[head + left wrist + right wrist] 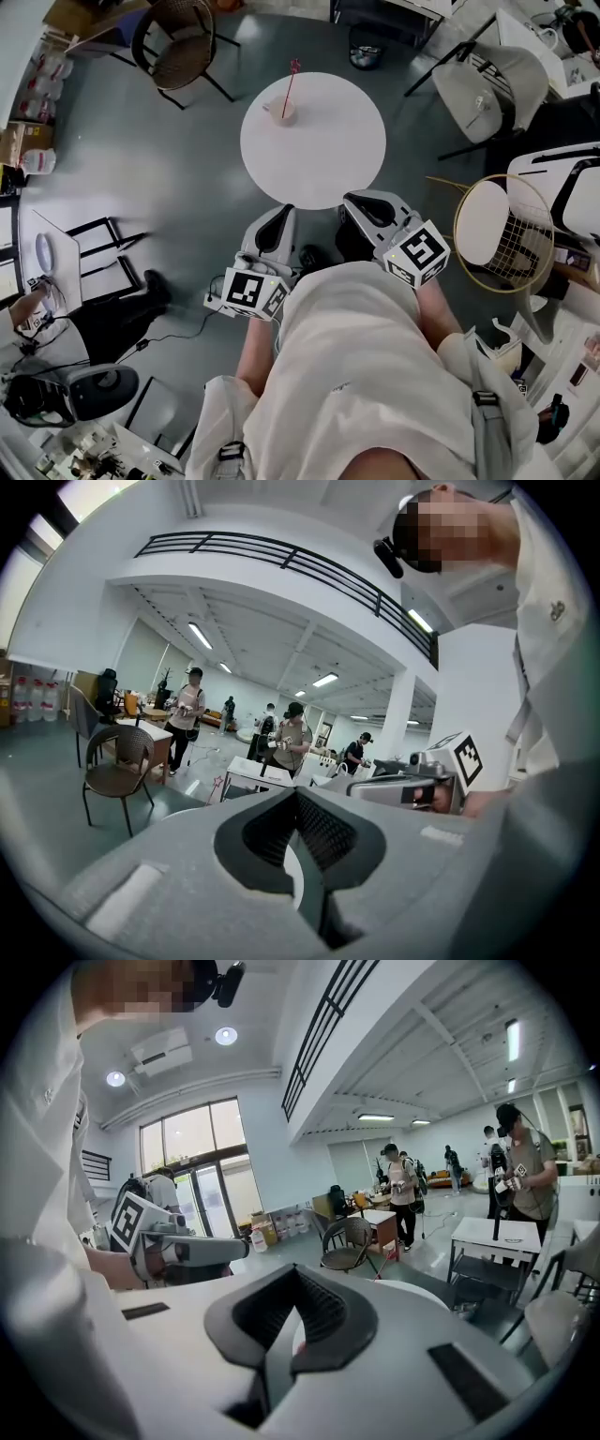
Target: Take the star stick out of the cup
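A round white table (328, 155) stands ahead of me on the grey floor. Near its far left edge is a pale cup (282, 112), and the thin red star stick (291, 84) stands up out of it. My left gripper (284, 212) and right gripper (355, 199) are held side by side close to my body, just short of the table's near edge and well away from the cup. Both are shut with nothing between the jaws. In the left gripper view the jaws of the left gripper (298, 795) meet, and the star stick (217, 782) shows small beyond them. The right gripper (298, 1275) is likewise closed.
A wicker chair (178, 47) stands beyond the table to the left, and a white chair (492, 80) to the right. A round wire-framed stool (502, 230) is close on my right. Several people stand among desks far off in both gripper views.
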Demonstrator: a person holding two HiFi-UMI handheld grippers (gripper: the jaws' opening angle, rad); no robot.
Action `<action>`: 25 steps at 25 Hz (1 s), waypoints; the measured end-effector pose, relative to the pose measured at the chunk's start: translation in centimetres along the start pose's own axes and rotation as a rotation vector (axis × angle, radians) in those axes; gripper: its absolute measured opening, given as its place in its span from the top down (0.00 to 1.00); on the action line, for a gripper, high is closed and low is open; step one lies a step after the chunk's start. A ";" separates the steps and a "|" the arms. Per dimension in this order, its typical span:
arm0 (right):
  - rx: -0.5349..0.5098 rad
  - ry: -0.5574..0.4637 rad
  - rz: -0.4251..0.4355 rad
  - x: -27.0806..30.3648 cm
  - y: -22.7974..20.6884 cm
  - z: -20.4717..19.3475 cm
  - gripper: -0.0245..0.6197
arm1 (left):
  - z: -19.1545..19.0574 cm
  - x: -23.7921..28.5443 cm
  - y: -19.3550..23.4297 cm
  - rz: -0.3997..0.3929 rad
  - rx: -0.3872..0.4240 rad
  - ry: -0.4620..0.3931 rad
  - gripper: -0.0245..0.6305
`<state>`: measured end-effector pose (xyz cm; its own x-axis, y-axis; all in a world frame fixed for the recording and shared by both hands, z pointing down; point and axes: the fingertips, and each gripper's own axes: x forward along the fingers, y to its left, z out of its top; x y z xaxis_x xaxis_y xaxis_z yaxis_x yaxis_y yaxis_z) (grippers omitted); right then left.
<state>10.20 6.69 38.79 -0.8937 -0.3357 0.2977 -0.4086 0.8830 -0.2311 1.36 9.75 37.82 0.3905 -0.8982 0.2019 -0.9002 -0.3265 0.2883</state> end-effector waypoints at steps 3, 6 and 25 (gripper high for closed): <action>0.014 -0.001 0.022 0.0 -2.8 0.5 0.95 | 0.5 2.3 -1.0 0.027 0.022 -0.005 0.95; 0.047 0.015 0.069 0.5 -4.6 0.5 0.95 | 0.3 4.0 -1.7 0.058 0.017 0.001 0.95; 0.218 0.065 0.192 4.7 -8.8 -0.3 0.95 | -0.6 6.2 1.0 0.230 -0.110 0.029 0.95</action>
<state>9.63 -2.56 42.51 -0.9478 -0.1414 0.2859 -0.2695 0.8346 -0.4804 3.00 3.98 39.89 0.1846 -0.9357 0.3007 -0.9402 -0.0790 0.3314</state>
